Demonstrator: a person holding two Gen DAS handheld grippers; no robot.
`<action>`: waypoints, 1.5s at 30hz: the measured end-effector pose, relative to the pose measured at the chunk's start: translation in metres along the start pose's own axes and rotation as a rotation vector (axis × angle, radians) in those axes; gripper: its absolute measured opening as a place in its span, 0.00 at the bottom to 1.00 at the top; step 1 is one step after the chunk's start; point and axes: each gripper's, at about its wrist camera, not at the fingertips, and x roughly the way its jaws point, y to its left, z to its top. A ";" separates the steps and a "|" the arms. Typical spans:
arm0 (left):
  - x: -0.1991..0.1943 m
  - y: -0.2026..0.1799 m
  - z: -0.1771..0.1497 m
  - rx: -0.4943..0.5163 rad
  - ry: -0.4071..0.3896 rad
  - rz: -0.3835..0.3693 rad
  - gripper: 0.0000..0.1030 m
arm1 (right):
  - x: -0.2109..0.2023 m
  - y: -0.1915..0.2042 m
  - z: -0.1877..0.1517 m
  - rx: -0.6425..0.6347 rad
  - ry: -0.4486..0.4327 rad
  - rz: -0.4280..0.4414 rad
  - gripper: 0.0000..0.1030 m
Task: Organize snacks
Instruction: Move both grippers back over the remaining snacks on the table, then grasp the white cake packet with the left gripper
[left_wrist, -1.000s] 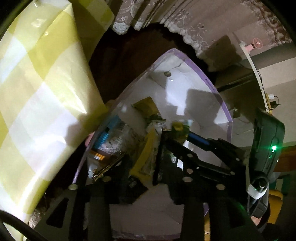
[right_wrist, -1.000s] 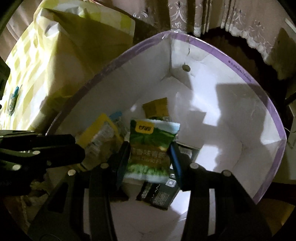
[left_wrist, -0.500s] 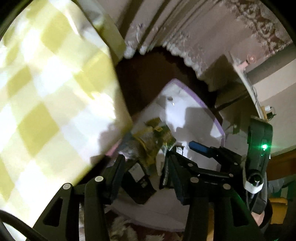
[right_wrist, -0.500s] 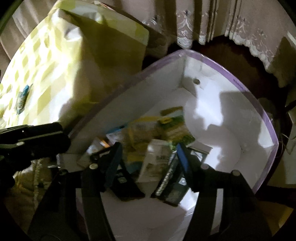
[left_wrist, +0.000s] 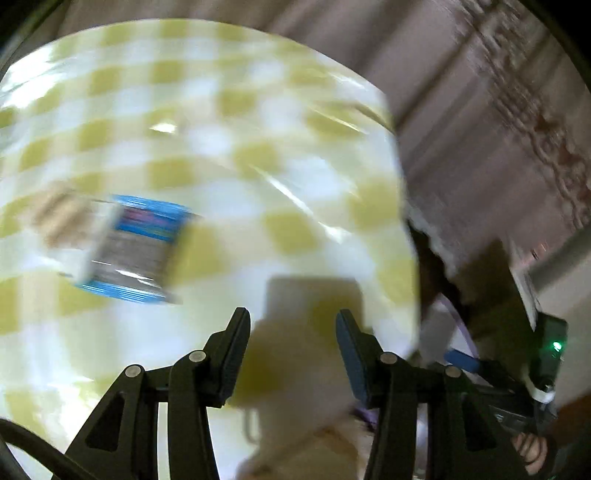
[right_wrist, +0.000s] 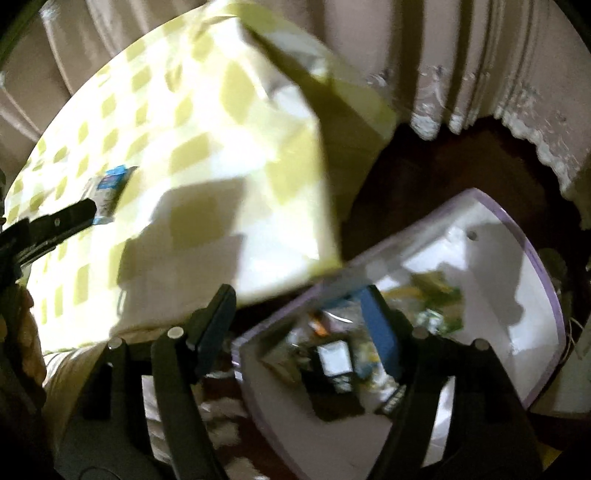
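A blue and silver snack packet (left_wrist: 135, 247) lies on the yellow checked tablecloth (left_wrist: 221, 140), blurred by motion. My left gripper (left_wrist: 291, 354) is open and empty above the table's near edge, right of the packet. The packet also shows small in the right wrist view (right_wrist: 109, 190). My right gripper (right_wrist: 299, 325) is open and empty over the near corner of a white box with a purple rim (right_wrist: 532, 254). Several snack packets (right_wrist: 332, 358) lie in the box.
The box stands on the dark floor (right_wrist: 436, 173) beside the table. Lace-edged curtains (right_wrist: 480, 74) hang behind. The other gripper's tip (right_wrist: 55, 225) reaches in at the left of the right wrist view.
My right gripper let go of the green packet into the box and opened. Both grippers rose out of the box and swung left toward the table. The blue packet came into view.
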 end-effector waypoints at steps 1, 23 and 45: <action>-0.003 0.012 0.002 -0.023 -0.008 0.011 0.48 | 0.003 0.006 0.003 -0.010 0.001 0.008 0.71; 0.015 0.112 0.036 0.011 -0.051 0.158 0.59 | 0.041 0.126 0.041 -0.192 0.027 0.109 0.73; 0.011 0.133 0.022 -0.120 0.014 0.014 0.55 | 0.051 0.153 0.049 -0.214 0.030 0.137 0.74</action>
